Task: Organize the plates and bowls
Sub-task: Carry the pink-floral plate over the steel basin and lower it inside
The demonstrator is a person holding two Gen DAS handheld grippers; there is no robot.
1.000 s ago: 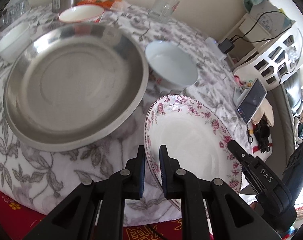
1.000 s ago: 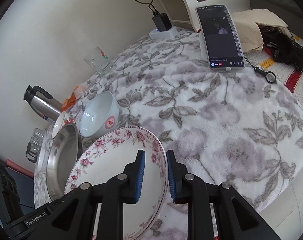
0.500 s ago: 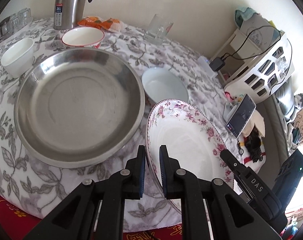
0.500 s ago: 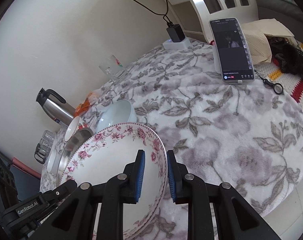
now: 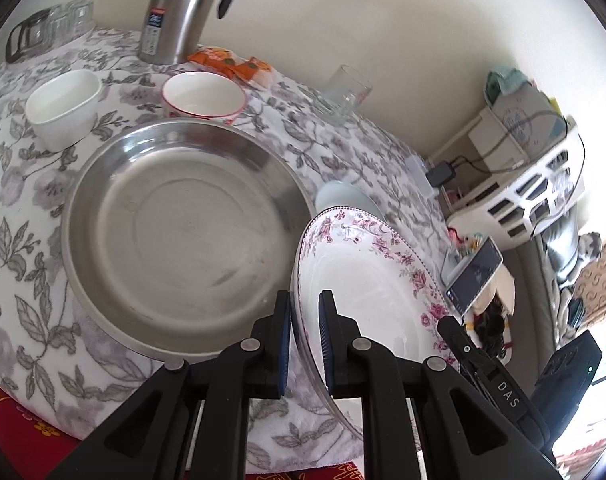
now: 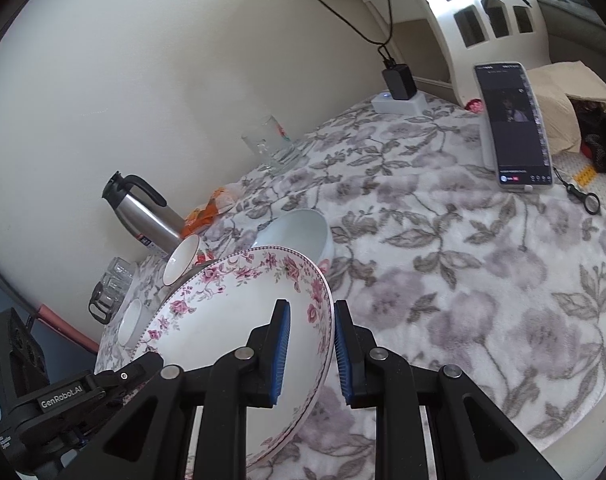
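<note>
Lifted since a second ago, the floral plate (image 5: 367, 280) now hangs tilted above the surface (image 5: 19, 208), and both views take in more of the wall and the things at the back. Both tongs have risen with it. The left tongs (image 5: 305, 336) are closed tight on the plate's near-left rim, one blue pad on each face. The right tongs (image 6: 309, 348) clamp the opposite rim in the same way, with the jaws standing a little wider there.

The plate is white and glossy, deep in the well, with a broad rim of pink roses and a fine dotted line along its edge. It looks clean. It hangs just beside the large steel pan (image 5: 183, 236), whose right rim it overlaps in the left wrist view, and partly hides a pale blue bowl (image 6: 299, 232) behind it.

Further back on the flowered cloth stand a red-rimmed bowl (image 5: 203, 94), a white squarish bowl (image 5: 63, 108), a steel flask (image 5: 179, 8) with a black handle, an orange packet (image 5: 231, 64) and a clear glass mug (image 5: 347, 88). A phone (image 6: 513, 124) stands propped at the far right edge of the surface.
</note>
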